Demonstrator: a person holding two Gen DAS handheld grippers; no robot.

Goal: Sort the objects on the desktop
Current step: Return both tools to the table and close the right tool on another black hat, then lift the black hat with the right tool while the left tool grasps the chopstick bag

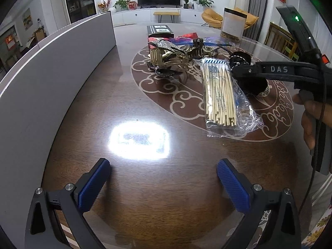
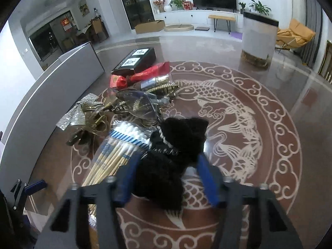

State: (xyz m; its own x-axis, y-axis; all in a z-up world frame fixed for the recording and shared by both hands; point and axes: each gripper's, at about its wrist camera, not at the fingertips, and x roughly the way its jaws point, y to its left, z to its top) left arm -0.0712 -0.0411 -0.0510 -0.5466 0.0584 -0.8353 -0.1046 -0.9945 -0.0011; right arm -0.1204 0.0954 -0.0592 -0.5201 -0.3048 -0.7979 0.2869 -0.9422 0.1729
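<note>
Pompom, black and fuzzy with a beaded silver band, sits pinched in the right gripper; left gripper spread wide.

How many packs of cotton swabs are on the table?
1. The cotton swab pack lies flat on the table, beside the black fuzzy item between the right gripper's fingers. Others could hide under the clutter.

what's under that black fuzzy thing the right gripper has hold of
The right gripper is shut on the black fuzzy item. Beneath it lies the table with its fish inlay. Beside it lies the cotton swab pack. Whatever sits directly under it is hidden.
</note>
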